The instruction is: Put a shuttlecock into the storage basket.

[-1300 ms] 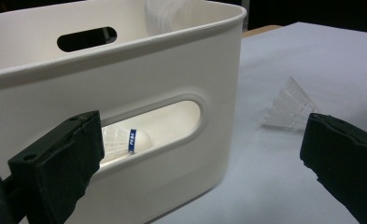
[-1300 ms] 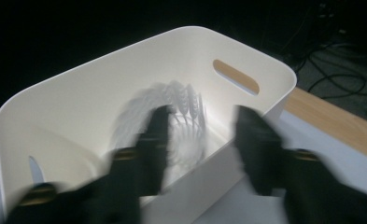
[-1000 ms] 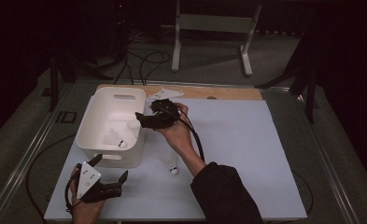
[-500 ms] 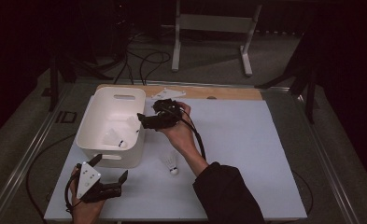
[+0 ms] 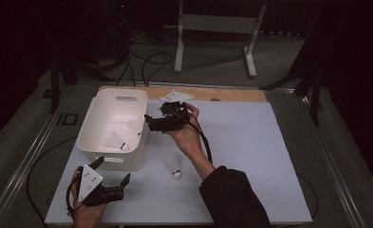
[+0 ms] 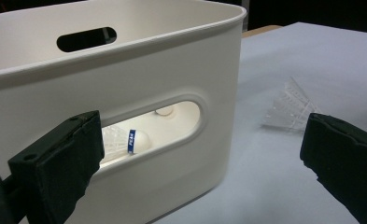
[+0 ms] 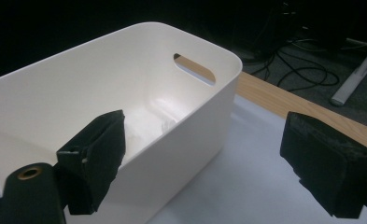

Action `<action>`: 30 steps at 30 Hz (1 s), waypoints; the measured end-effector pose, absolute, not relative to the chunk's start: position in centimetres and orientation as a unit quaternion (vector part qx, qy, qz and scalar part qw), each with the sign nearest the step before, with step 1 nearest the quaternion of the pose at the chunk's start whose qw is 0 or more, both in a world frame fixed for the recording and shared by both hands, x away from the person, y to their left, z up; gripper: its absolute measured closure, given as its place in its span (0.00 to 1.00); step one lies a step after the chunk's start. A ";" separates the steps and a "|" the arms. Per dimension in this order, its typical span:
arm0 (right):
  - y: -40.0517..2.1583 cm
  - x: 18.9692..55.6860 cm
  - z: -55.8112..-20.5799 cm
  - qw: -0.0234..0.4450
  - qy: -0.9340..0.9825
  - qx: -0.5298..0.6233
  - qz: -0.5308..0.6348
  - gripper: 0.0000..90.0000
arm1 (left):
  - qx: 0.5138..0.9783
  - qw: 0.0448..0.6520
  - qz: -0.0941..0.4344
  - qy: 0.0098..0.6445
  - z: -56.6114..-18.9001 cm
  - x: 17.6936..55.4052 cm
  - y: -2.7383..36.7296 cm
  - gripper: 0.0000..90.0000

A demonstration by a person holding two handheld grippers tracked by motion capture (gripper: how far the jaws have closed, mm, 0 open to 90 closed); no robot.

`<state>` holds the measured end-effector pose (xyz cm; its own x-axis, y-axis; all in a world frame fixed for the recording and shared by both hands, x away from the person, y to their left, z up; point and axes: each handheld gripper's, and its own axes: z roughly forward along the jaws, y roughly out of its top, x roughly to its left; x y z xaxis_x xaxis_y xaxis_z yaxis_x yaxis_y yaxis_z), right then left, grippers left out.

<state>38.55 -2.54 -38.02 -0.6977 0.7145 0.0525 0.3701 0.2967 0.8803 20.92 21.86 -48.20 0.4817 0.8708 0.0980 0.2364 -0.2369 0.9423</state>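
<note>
Right gripper point(image 5: 148, 124): jaws just spread, empty, over bin point(image 5: 129, 161) rim. Left gripper point(image 5: 112, 178): agape, idle. Next, probably: shuttlecock point(image 5: 173, 164), five o'clock of bin.

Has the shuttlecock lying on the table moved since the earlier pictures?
No. The shuttlecock lies at the same spot beside the white bin.

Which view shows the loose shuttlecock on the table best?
The high view: the shuttlecock lies whole on the table beside the white bin. The left gripper view shows its feathers, partly behind a jaw.
</note>
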 end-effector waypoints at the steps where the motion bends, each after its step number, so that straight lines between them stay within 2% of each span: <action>1: -2.6 38.5 -38.0 0.179 0.786 0.345 0.481 0.16 | 0.714 0.481 0.330 0.388 -48.2 20.9 21.8 0.00; 30: -4.5 38.3 -38.0 0.191 0.788 0.355 0.466 0.16 | 0.712 0.481 0.331 0.389 -48.2 20.9 21.8 0.00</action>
<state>38.26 -4.47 -38.00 -0.6753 0.7370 0.0294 0.3806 0.3140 0.8698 20.89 21.84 -48.17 0.4776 0.8731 0.0977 0.2354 -0.2343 0.9432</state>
